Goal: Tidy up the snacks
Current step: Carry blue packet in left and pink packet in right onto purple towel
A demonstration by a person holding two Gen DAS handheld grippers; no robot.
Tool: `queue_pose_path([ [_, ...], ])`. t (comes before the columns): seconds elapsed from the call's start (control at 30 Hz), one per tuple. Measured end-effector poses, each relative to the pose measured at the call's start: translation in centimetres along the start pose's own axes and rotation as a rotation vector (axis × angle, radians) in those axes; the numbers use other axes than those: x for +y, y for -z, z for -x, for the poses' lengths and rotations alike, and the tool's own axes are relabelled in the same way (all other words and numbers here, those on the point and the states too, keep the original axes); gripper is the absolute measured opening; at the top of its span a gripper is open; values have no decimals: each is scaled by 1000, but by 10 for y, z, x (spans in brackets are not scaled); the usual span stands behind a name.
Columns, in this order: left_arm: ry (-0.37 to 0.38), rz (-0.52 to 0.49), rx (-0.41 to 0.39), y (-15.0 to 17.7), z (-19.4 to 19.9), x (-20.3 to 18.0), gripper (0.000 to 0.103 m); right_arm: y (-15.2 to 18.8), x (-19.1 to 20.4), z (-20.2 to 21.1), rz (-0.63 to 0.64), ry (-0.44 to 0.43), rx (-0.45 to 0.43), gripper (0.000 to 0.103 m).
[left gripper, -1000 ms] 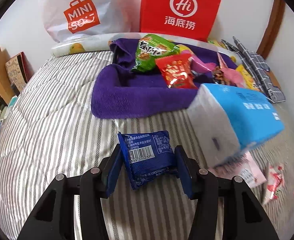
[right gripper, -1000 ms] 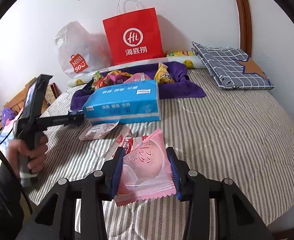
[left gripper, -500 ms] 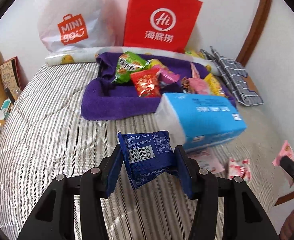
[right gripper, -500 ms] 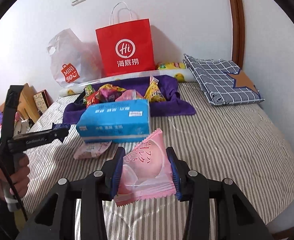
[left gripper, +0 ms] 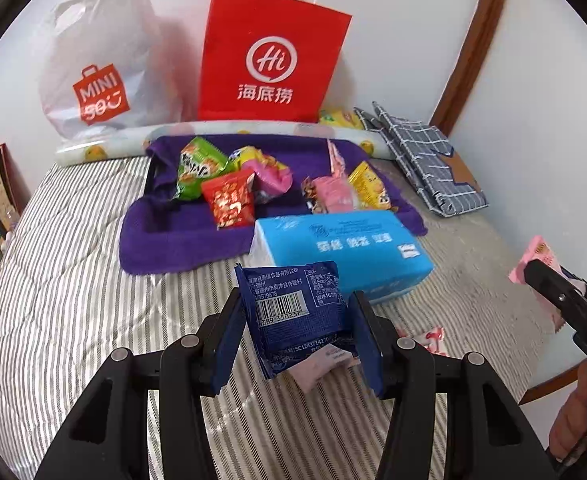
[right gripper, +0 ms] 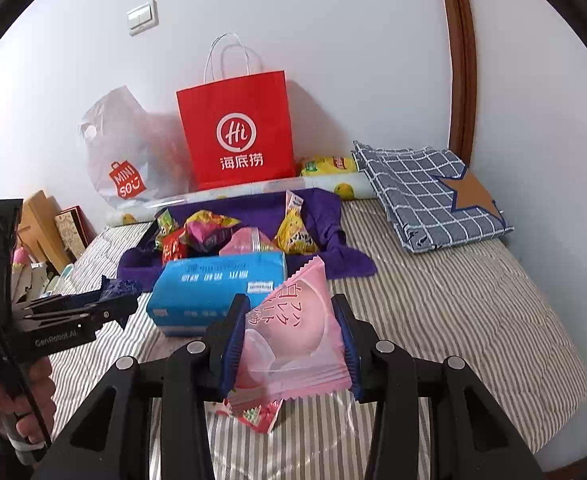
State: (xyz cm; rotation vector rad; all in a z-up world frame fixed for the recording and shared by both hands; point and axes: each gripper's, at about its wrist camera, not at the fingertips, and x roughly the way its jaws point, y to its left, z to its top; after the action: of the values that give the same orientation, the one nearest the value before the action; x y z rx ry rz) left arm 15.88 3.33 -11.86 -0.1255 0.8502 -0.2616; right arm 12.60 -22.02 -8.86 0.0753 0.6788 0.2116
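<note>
Left wrist: jaws clamp blue packet (left gripper: 293, 312) upright; right's, pink packet (right gripper: 293, 340) upright.

Red paper bag (left gripper: 269, 60) upright against wall, white plastic bag (left gripper: 105, 64) beside it; folded checked cloth (right gripper: 425, 196) on striped bedcover (right gripper: 453, 300).

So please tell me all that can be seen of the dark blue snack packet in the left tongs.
The dark blue snack packet is a small, glossy, crinkled wrapper that looks like plastic film. Its back faces the camera, with white Chinese print and a white barcode. It is sealed, tilted slightly, and held above the striped bedcover, gripped at both sides by the blue pads of the left tongs. Only the pads appear to touch it.
</note>
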Motion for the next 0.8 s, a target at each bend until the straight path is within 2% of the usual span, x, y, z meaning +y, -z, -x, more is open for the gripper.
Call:
queue_pose_path([
  [0.4,8,6,-54,-35,0,0,51,-33,11,-31,40,-23,-17,40],
  [0.8,11,14,-102,-83,-20,9,51,-67,16,-78,55,-27,-36,40],
])
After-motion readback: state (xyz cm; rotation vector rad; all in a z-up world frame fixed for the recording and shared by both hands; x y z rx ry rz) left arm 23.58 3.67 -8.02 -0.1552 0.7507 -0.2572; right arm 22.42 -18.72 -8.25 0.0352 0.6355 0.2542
